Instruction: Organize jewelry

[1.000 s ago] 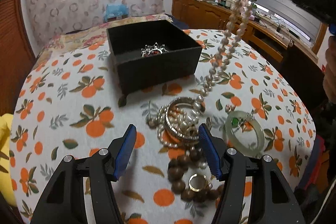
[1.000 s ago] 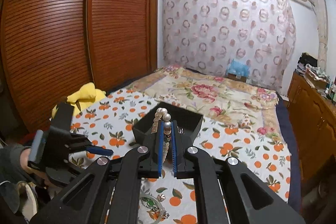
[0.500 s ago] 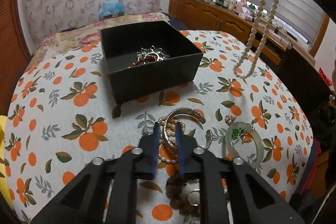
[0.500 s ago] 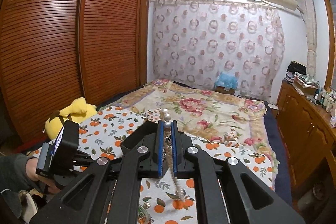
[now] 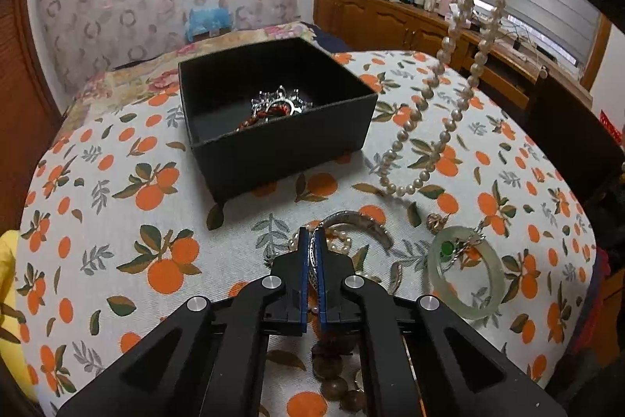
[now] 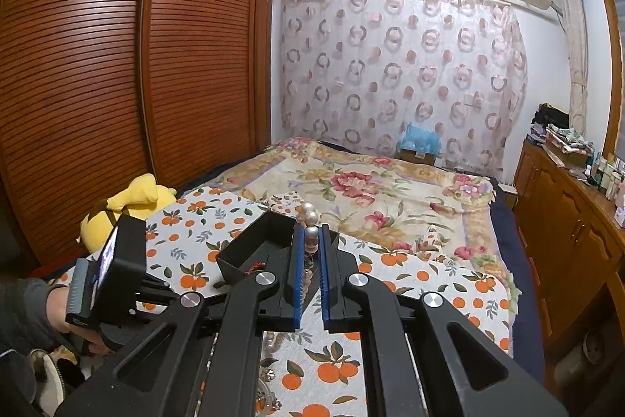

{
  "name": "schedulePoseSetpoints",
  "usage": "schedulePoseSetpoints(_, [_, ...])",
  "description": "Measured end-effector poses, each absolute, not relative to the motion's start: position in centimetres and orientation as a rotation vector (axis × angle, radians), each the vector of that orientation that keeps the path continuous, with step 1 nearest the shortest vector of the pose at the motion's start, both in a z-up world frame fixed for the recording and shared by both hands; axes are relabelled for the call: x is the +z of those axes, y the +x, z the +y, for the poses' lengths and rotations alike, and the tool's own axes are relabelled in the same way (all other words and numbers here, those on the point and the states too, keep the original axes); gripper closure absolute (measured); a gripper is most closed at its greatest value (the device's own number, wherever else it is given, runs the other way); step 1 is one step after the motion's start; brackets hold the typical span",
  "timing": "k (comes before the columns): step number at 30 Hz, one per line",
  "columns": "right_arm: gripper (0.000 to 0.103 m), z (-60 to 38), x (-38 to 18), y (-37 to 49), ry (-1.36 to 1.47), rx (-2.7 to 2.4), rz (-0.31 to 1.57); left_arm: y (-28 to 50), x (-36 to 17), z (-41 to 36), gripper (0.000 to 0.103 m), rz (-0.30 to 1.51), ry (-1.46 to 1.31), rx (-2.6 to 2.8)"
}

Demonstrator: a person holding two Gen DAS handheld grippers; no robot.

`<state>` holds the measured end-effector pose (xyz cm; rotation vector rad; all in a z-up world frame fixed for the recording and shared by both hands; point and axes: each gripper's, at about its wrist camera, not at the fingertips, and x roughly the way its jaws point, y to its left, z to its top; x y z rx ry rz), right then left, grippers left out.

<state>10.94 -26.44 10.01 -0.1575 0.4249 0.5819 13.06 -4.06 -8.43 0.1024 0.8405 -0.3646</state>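
**A:** ok going left to right in the left wrist view. Yellow plush (image 5: 8,299) peeking in at the far left edge, then the orange-print cloth (image 5: 117,221) that covers the worktop. The black box (image 5: 281,143) sits open toward the back with a silver and red piece (image 5: 279,106) inside. The left gripper (image 5: 311,253) has just been closing and its fingers are now pinching the silver bangle (image 5: 357,221), which lies on the cloth on top of a small pearl strand (image 5: 340,241). Brown wooden beads (image 5: 332,370) sit under the gripper, closest to the camera.

**B:** and the right side? Any brand or writing anywhere?

**A:** Right of the bangle there's a pale green jade bangle (image 5: 466,274) flat on the cloth with a little green-stone charm (image 5: 449,249) lying over its rim. The pearl necklace (image 5: 449,73) hangs as a long loop from the upper right, its low end just about reaching the cloth beside the box. In the right wrist view the right gripper (image 6: 311,237) has its fingers pressed on the top beads of that necklace, above the box. Writing: nothing I can read. There's a red tag (image 5: 609,127) at the far right edge, too blurry, and the bottles on the wooden dresser (image 5: 410,22) are too small.
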Motion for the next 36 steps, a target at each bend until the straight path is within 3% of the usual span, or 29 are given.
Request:
schedulePoseSetpoints(22, [0.095, -24.5, 13.9, 13.9, -0.179, 0.619, 0.356, 16.1, -0.5, -2.0, 0.101, 0.64, 0.03, -0.312])
schedulePoseSetpoints(36, [0.095, -23.1, 16.7, 17.7, -0.201, 0.666, 0.331, 23.2, -1.3, -0.8, 0.103, 0.674, 0.024, -0.273])
